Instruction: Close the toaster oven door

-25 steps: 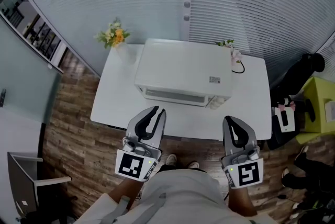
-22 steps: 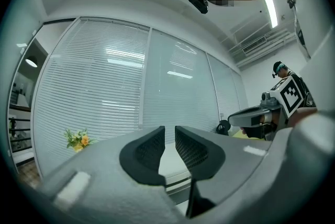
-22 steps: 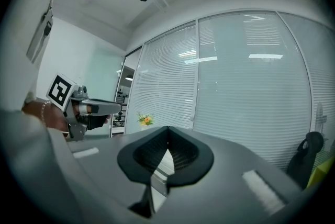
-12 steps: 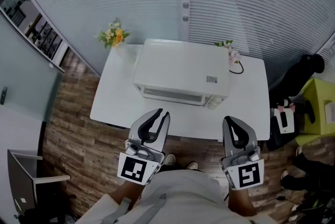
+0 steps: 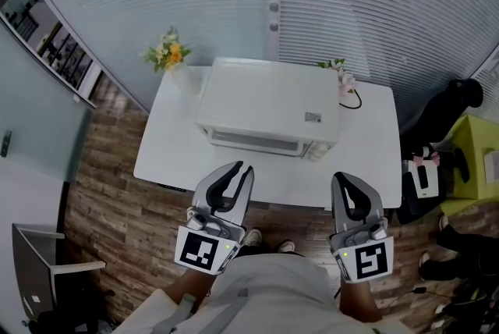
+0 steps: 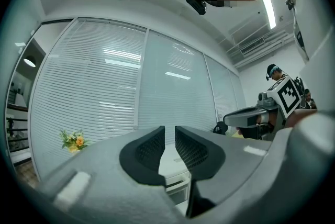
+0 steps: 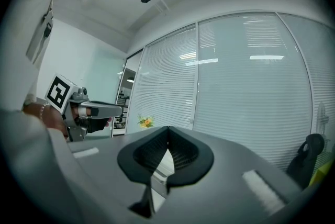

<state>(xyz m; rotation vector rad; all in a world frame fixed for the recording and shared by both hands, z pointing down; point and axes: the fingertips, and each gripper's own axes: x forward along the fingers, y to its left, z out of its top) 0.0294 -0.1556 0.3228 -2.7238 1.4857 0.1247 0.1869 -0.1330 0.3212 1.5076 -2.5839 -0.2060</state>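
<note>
Head view: the white toaster oven (image 5: 269, 102) sits in the middle of the desk (image 5: 168, 157), and its door looks flush with the front. Both tools hang just off the desk's near edge. The left tool (image 5: 240, 166) is cracked open a bit with nothing in it, and the right tool (image 5: 343, 178) is pinched together, also empty.

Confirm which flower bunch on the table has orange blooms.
The flower bunch at the far left corner of the table, left of the toaster oven. The other bunch, behind the oven's right end, is pink and white.
</note>
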